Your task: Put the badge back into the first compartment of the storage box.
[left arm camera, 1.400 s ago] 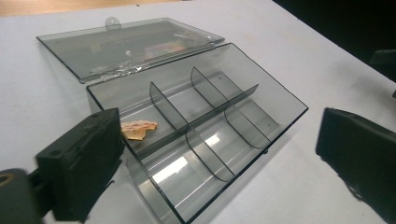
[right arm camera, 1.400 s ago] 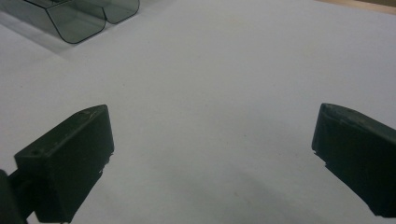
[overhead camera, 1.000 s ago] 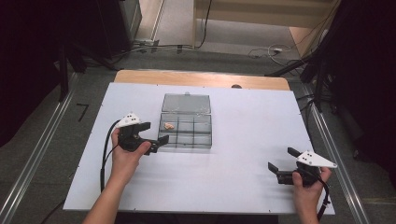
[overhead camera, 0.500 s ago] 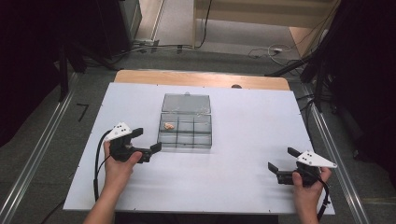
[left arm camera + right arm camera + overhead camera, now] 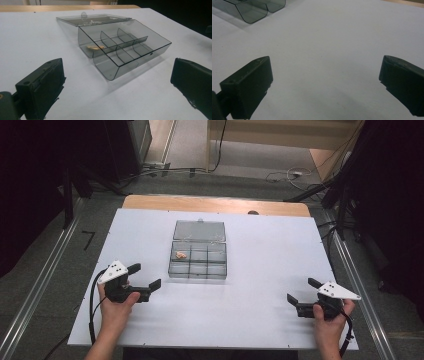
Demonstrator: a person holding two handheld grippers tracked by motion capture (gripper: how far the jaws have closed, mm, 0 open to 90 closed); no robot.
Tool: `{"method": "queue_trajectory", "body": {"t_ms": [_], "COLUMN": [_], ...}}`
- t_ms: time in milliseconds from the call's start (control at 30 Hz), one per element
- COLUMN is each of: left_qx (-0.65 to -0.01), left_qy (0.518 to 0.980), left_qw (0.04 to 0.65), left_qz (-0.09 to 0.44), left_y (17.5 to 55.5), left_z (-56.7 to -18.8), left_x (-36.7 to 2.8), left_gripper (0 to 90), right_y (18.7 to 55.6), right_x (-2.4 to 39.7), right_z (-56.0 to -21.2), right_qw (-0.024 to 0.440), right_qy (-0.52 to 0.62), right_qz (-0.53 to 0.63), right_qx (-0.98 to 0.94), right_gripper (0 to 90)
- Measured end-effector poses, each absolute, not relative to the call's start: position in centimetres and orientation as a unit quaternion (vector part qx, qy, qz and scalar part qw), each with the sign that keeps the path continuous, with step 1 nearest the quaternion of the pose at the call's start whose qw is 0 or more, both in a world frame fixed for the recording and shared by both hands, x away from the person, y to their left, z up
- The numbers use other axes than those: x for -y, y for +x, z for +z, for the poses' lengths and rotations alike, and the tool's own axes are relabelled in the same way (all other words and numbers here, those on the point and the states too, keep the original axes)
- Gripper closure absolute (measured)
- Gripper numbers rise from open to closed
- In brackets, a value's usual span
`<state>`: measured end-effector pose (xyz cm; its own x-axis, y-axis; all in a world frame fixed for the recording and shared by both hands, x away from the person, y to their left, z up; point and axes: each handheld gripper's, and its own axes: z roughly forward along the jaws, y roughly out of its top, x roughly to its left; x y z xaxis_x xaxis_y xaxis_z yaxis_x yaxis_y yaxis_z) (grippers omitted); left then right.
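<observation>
A clear smoky plastic compartment box (image 5: 198, 260) (image 5: 125, 48) lies at the middle of the white table (image 5: 260, 255), its lid (image 5: 199, 229) folded open behind it. A small orange piece (image 5: 181, 255) (image 5: 95, 47) rests in its far-left compartment. My left gripper (image 5: 145, 276) (image 5: 117, 87) stands open and empty, to the left of the box's near corner. My right gripper (image 5: 304, 291) (image 5: 327, 85) rests open and empty near the table's front right, far from the box; one box corner (image 5: 253, 10) appears at its view's top left.
A wooden strip (image 5: 215, 205) runs along the table's far edge. Metal rails (image 5: 40, 285) flank both sides, and cables (image 5: 295, 172) lie on the floor behind. Bare white tabletop lies between the two grippers.
My left gripper has drawn back from the box's left side toward the front left of the table, still open. The right gripper has stayed in place.
</observation>
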<state>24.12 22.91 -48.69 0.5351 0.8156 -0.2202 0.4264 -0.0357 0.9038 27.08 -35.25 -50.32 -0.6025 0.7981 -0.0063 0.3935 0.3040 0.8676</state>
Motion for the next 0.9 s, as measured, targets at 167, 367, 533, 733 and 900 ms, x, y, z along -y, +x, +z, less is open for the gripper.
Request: {"method": "queue_trajectory", "body": {"t_ms": [167, 367, 533, 733, 900], "left_qx": [-0.448, -0.453, -0.458, -0.469, -0.477], "left_qy": [0.694, 0.692, 0.691, 0.685, 0.679], "left_qw": [0.531, 0.526, 0.519, 0.515, 0.512], "left_qz": [0.186, 0.196, 0.205, 0.212, 0.223], "left_y": [23.5, 22.7, 22.3, 21.7, 21.3], "left_z": [-49.1, -49.7, -50.2, -50.6, -50.6], "left_x": [-23.7, -24.8, -25.7, -27.1, -28.2], "left_gripper": [0.0, 0.0, 0.0, 0.0, 0.0], "right_y": [27.1, 27.1, 27.0, 27.0, 27.0], "right_x": [35.3, 35.3, 35.3, 35.3, 35.3], "right_z": [-50.3, -50.3, -50.3, -50.3, -50.3], "right_qw": [0.226, 0.226, 0.226, 0.226, 0.226], "right_qy": [0.385, 0.386, 0.388, 0.388, 0.388], "right_qz": [0.448, 0.448, 0.448, 0.448, 0.448], "right_qx": [-0.774, -0.774, -0.773, -0.773, -0.773], "right_gripper": [0.0, 0.0, 0.0, 0.0, 0.0]}}
